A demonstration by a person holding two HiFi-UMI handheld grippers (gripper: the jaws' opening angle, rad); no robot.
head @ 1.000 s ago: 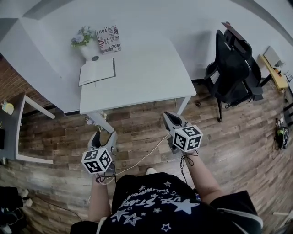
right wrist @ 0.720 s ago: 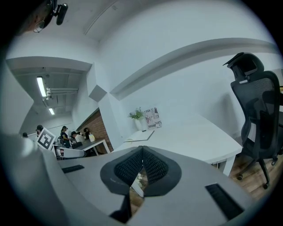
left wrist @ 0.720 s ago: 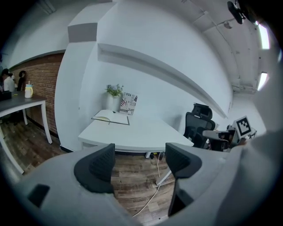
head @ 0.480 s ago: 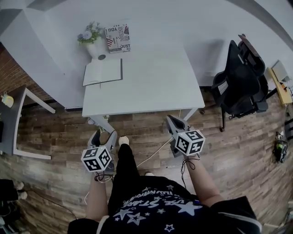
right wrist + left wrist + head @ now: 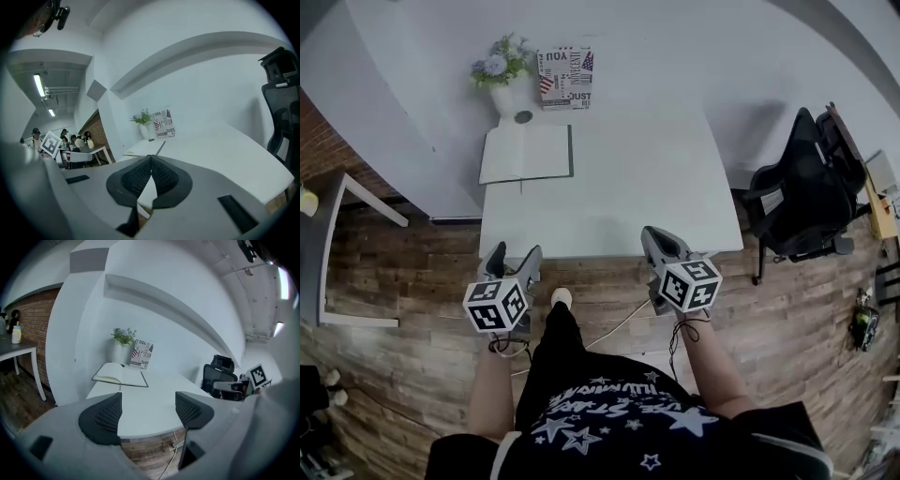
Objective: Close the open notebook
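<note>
On the white table [image 5: 656, 187], head view: notebook [image 5: 527, 154] lying open and flat at the far left corner, pages blank, dark cover edge along its right side. Behind it stand a white vase of flowers [image 5: 502, 80] and a printed sign [image 5: 564, 79]; a small dark round item [image 5: 523, 117] sits between vase and notebook. Black office chair [image 5: 797, 192] stands to the right on the wood-plank floor [image 5: 412, 375]. Left gripper [image 5: 514, 258] and right gripper [image 5: 652, 236] are both held at the table's near edge, well apart from the notebook.

Left gripper view: left gripper [image 5: 148, 404], jaws spread wide, nothing between them but table surface beyond. Notebook [image 5: 121, 375] open ahead and to the left, with vase [image 5: 123, 345] and sign [image 5: 141, 354] behind it. Chair [image 5: 220, 373] at right.

Right gripper view: right gripper [image 5: 151, 161], jaws pressed together with pads meeting, nothing clamped. Notebook [image 5: 140, 149] partly visible above the jaws, still open; vase [image 5: 144, 126] and sign [image 5: 164, 123] beyond. Chair [image 5: 281, 108] at the right edge. People [image 5: 70, 140] are seated in the far left background.
</note>
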